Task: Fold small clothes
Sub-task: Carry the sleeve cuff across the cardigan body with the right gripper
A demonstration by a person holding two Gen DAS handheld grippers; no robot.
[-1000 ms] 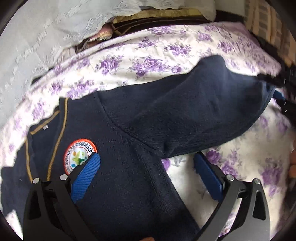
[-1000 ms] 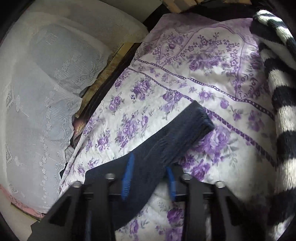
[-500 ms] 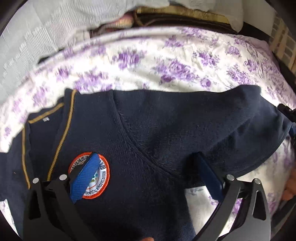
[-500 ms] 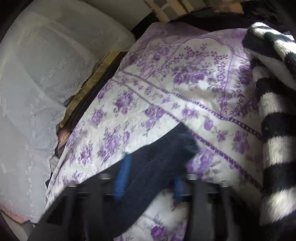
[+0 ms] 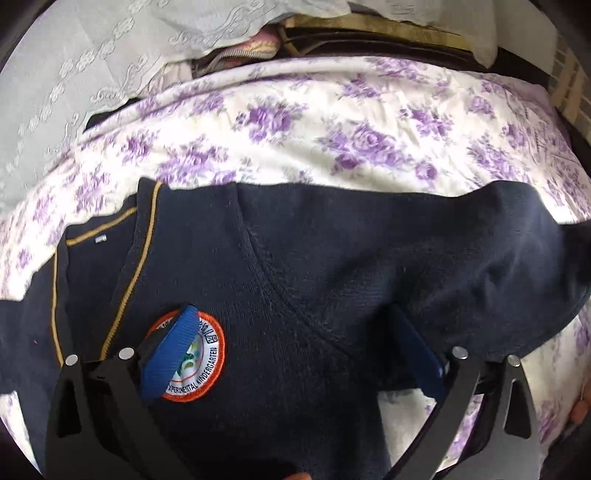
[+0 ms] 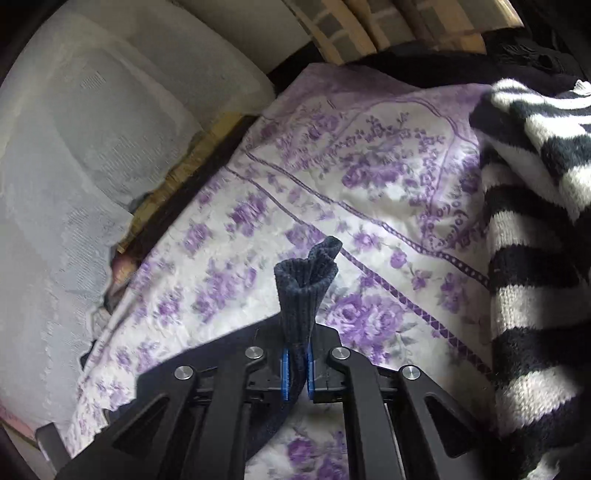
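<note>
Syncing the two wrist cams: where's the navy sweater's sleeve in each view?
Left wrist: sleeve runs from centre to the right edge, lying across the sweater's upper chest.
Right wrist: only its ribbed cuff at lower centre, pinched in the right hand-held gripper.
Shared landmark: the purple floral bedsheet.

A broad stretch of floral bedsheet [image 6: 369, 192] lay bare beyond the navy sweater [image 5: 295, 258], giving open room toward the far side. On the right, a heaped black-and-white striped knit [image 6: 535, 258] blocked the way. To the left, pale lace-covered cushions [image 6: 92, 166] rose beside the dark bed edge [image 6: 192, 192]. At the far end, a checked fabric [image 6: 351, 33] closed off the sheet.
</note>
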